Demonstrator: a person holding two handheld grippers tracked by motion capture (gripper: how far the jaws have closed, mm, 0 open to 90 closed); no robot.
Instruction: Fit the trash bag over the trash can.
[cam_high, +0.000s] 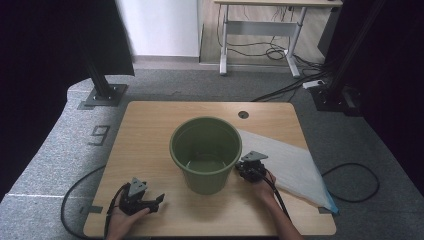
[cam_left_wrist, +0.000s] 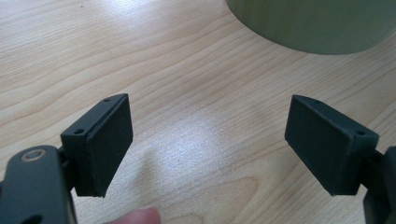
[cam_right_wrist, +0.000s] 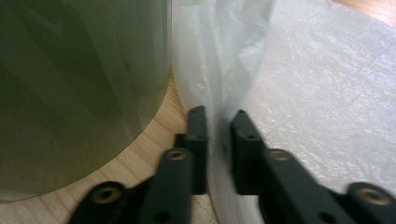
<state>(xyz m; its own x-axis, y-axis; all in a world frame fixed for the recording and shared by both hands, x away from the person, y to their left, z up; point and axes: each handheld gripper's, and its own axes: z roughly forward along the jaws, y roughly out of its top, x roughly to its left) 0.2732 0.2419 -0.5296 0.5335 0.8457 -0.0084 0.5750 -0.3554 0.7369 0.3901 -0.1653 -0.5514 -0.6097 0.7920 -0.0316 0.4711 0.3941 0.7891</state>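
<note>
A green plastic bucket (cam_high: 205, 152) stands upright in the middle of the wooden table (cam_high: 150, 130). A translucent white plastic bag (cam_high: 292, 165) lies flat to its right. My right gripper (cam_high: 248, 171) sits just right of the bucket's base; in the right gripper view its jaws are shut on a raised fold of the bag (cam_right_wrist: 219, 74), with the bucket wall (cam_right_wrist: 79, 84) close at the left. My left gripper (cam_high: 157, 201) rests near the table's front left, open, nothing between its pads (cam_left_wrist: 109, 144); the bucket's base (cam_left_wrist: 322, 23) shows ahead of it.
A round cable hole (cam_high: 243, 114) is in the table's far edge. Cables trail from both grippers over the grey carpet. Black frame posts (cam_high: 102, 87) stand at both far corners, and a white desk (cam_high: 260, 35) is behind.
</note>
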